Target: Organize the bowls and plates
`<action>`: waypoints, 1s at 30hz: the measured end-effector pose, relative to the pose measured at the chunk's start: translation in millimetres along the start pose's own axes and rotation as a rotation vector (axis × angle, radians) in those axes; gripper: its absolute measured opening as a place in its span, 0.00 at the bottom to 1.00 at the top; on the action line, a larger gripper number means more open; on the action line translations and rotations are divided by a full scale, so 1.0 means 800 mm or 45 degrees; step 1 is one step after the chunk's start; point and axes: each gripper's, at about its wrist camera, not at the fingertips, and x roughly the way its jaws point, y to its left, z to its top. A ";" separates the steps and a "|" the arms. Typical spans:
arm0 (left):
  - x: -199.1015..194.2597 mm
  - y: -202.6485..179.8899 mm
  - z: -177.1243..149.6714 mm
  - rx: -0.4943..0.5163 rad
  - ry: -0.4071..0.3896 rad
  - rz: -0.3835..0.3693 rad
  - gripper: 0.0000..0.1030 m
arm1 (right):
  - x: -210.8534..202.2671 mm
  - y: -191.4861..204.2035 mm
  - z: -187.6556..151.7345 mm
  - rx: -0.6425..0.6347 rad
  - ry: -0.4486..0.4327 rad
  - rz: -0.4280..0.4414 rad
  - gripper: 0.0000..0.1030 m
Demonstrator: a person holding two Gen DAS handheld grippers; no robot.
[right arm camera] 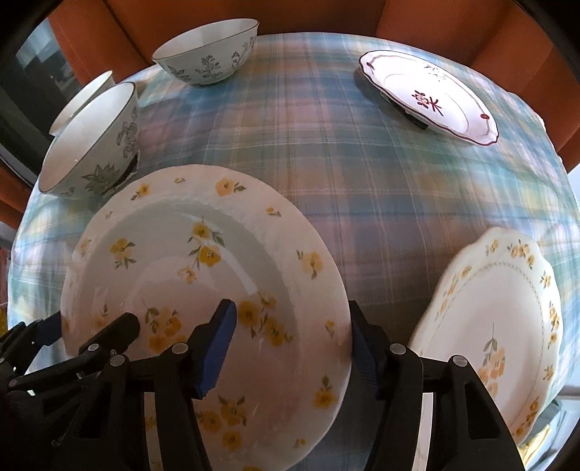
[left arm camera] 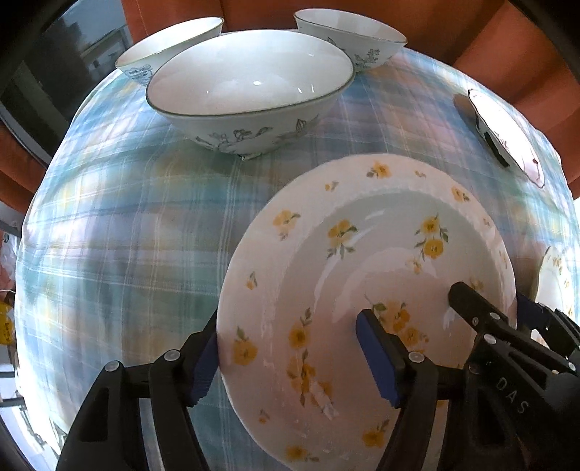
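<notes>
A round white plate with yellow flowers [left arm camera: 366, 290] [right arm camera: 203, 275] lies on the plaid tablecloth [left arm camera: 127, 235]. My left gripper [left arm camera: 286, 337] straddles its left rim, one blue pad at the outer edge and the other over the plate's well. My right gripper [right arm camera: 291, 315] straddles the right rim the same way. Both point steeply down and stand open, and neither pair of pads pinches the rim. A large white bowl with grey flowers [left arm camera: 250, 90] [right arm camera: 94, 145] stands just beyond the plate. Whether the plate rests flat on the cloth I cannot tell.
Two smaller bowls [left arm camera: 170, 47] [left arm camera: 351, 36] stand at the far edge. A scalloped plate with red marks [right arm camera: 431, 94] sits at the far right, and a scalloped yellow-flower plate [right arm camera: 496, 326] lies near right. Orange upholstery [right arm camera: 326, 14] rings the table.
</notes>
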 end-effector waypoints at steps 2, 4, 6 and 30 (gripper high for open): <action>0.001 -0.001 0.004 0.001 0.000 0.003 0.70 | 0.001 0.004 0.001 -0.005 -0.003 -0.006 0.62; 0.001 -0.002 0.006 0.004 -0.005 0.007 0.69 | 0.002 0.005 0.003 -0.011 0.003 -0.016 0.62; -0.002 -0.006 0.005 0.013 -0.007 0.008 0.69 | 0.002 0.007 0.003 -0.024 0.013 -0.026 0.62; -0.085 -0.044 -0.027 0.077 -0.171 0.024 0.68 | -0.079 -0.010 -0.032 0.001 -0.108 -0.050 0.62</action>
